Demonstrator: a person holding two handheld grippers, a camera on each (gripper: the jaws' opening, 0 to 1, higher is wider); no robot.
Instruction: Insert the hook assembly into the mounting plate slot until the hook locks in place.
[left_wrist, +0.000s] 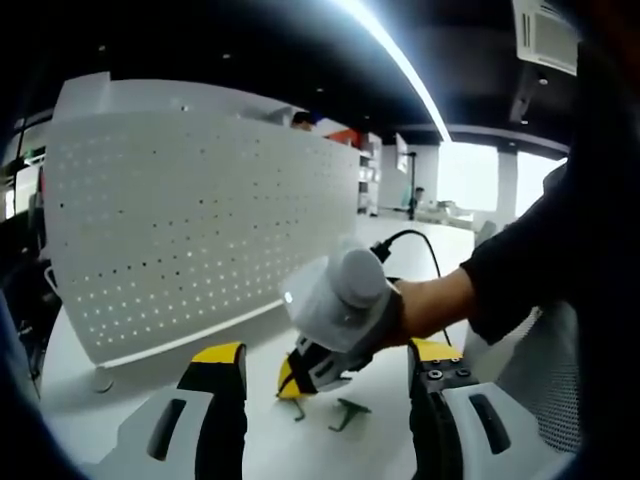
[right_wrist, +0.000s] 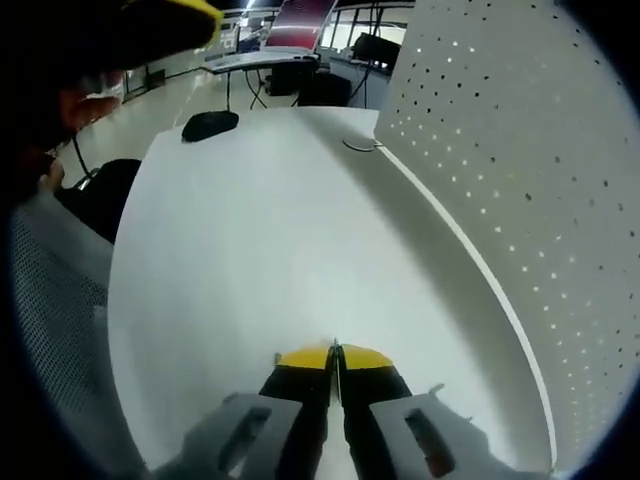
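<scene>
A white perforated mounting plate (left_wrist: 200, 230) stands upright on the white table (left_wrist: 270, 440); it fills the right side of the right gripper view (right_wrist: 520, 150). My left gripper (left_wrist: 328, 352) is open, its yellow-tipped jaws wide apart low over the table. Between them my right gripper (left_wrist: 292, 382), held by a hand, points its tips down at the table. A small dark hook piece (left_wrist: 298, 407) sits right under those tips, and a second one (left_wrist: 350, 411) lies beside it. In its own view the right gripper (right_wrist: 335, 352) is shut; I cannot tell whether it pinches a hook.
A black mouse (right_wrist: 210, 124) and a thin cable (right_wrist: 360, 146) lie at the table's far end. A mesh chair back (right_wrist: 60, 300) stands beside the table. A black cable (left_wrist: 415, 240) runs behind the hand. Desks and monitors fill the room beyond.
</scene>
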